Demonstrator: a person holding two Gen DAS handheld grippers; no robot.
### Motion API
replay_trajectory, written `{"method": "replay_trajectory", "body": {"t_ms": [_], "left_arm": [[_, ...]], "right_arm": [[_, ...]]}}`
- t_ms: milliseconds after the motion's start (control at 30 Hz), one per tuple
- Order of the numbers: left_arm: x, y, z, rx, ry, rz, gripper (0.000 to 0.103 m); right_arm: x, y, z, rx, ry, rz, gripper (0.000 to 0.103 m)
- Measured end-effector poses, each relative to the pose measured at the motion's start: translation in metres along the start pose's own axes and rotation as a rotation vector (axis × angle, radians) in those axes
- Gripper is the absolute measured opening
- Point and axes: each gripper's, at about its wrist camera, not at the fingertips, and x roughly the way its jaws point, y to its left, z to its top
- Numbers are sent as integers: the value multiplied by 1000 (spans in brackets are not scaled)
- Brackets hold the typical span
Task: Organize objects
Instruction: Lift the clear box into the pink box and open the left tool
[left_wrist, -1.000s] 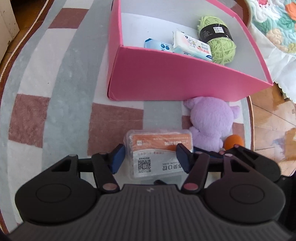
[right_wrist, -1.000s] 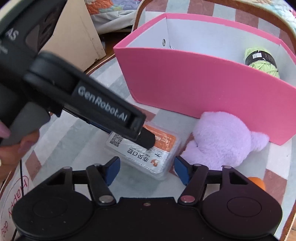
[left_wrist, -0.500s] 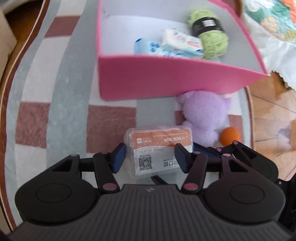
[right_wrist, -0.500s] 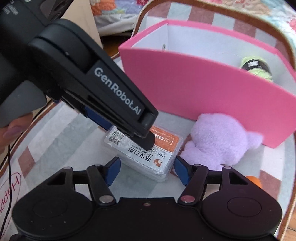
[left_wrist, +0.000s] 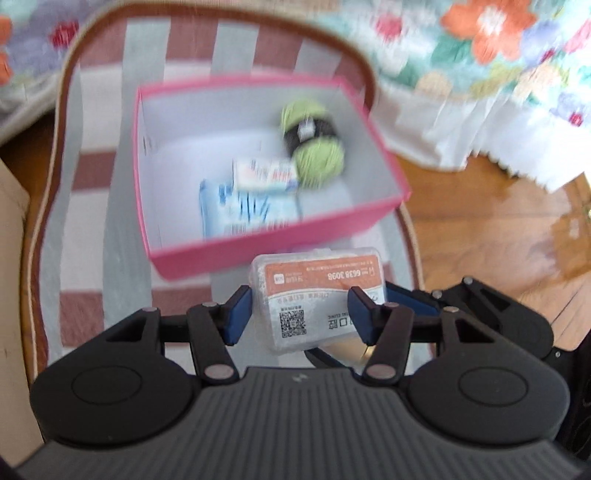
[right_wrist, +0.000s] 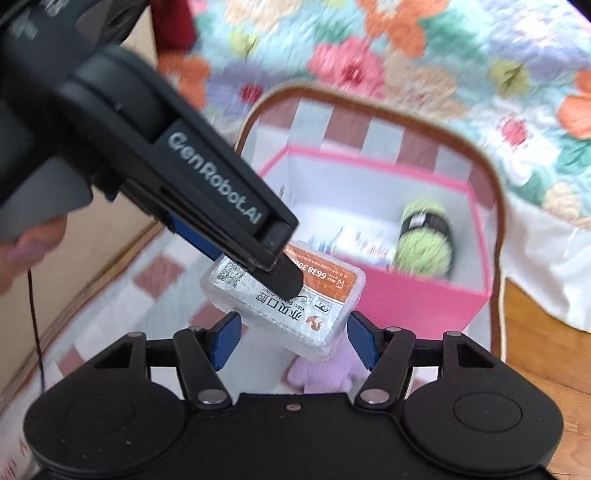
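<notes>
I have the clear plastic case with the orange-and-white paper label (left_wrist: 317, 295) pinched between the blue pads of my left gripper (left_wrist: 301, 314), and it hangs in the air just short of the near wall of the pink cardboard box with the white inside (left_wrist: 258, 251). The left jaws are closed only as far as the case's width allows. My right gripper (right_wrist: 291, 341) stands wide apart with nothing in it, just under the case as its own camera sees it.

I judge this to be the carry step: the case is lifted but not yet over the box. The next move calls for bringing it forward past the pink wall and lowering it onto the bare white floor at the box's left side, since the lime green yarn ball with the black band (left_wrist: 312, 140) and the blue-and-white packets (left_wrist: 251, 192) fill the right side.

On the case I can read "6638 3098", a QR code (left_wrist: 293, 324) and some Chinese characters. The left gripper's side reads "GenRobot.AI". Below the case, outside the box, lies a lilac plush toy (right_wrist: 321, 373).
</notes>
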Motion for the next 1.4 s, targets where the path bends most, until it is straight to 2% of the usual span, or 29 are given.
{"method": "replay_trajectory", "body": {"t_ms": [133, 233, 367, 467, 633, 700, 800, 867, 967, 1067, 1200, 1333, 1400], "left_arm": [[-19, -5, 21, -22, -80, -8, 56], [-25, -10, 35, -45, -145, -9, 56], [-21, -7, 50, -75, -190, 10, 55], [-5, 8, 62, -141, -175, -10, 55], [40, 39, 62, -316, -130, -34, 55], [61, 48, 61, -368, -111, -43, 55], [88, 55, 58, -412, -100, -53, 55], [101, 56, 55, -419, -80, -56, 55], [114, 57, 51, -428, -52, -66, 55], [124, 59, 51, -426, -28, -68, 55], [135, 63, 52, -407, -45, -32, 53], [151, 70, 49, -442, -11, -67, 53], [156, 73, 47, -470, -30, -60, 53]], "right_arm": [[-13, -8, 22, 28, -72, -6, 69], [-12, -11, 39, -12, -105, -58, 69], [-1, -23, 64, -12, -82, -51, 69], [15, -34, 80, -16, -32, -25, 69], [57, -57, 99, 41, 132, 81, 69], [74, -61, 98, 41, 187, 94, 68], [96, -66, 93, 48, 251, 85, 66], [109, -78, 90, 106, 284, 98, 65], [121, -90, 83, 184, 307, 113, 63], [129, -92, 76, 181, 302, 97, 62], [144, -95, 70, 227, 311, 112, 62], [159, -96, 57, 244, 328, 61, 60], [165, -99, 51, 261, 334, 49, 57]]}}
